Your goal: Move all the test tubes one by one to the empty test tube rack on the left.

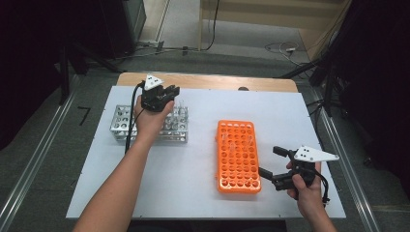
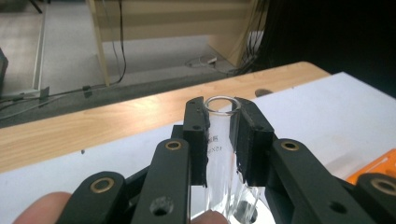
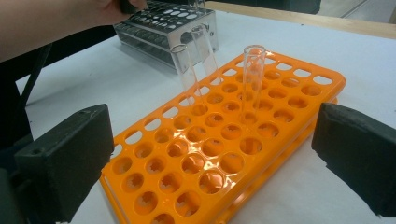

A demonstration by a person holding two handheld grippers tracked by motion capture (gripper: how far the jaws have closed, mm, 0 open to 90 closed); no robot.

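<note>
High view, nearest the person: the right gripper (image 1: 267, 161), held in the right hand (image 1: 305, 188) at the near right of the bench (image 1: 193, 193), jaws spread wide apart and holding nothing, just beside the near right corner of the orange tube rack (image 1: 237, 154). In the right gripper view the two black jaws stand at either side of this rack, which carries three clear glass tubes (image 3: 252, 79) in its farther holes, one upright and two tilted. The orange rack lies lengthwise on the white sheet covering the bench, right of centre. Farther off and to the left, well apart from it, stands a metal tube rack (image 1: 123, 123) holding more glass tubes. The left hand (image 1: 151, 118) reaches over this metal rack with the left gripper (image 1: 172, 93) above its far right part. In the left gripper view the left gripper's jaws are closed on the upper part of a clear glass test tube (image 2: 221, 140), its open rim (image 2: 222, 100) just above the jaw tips and faint printing visible on the glass. Beyond lie the bare wooden far edge of the bench (image 1: 203, 81) and a grey floor (image 1: 232, 34) with cables
</note>
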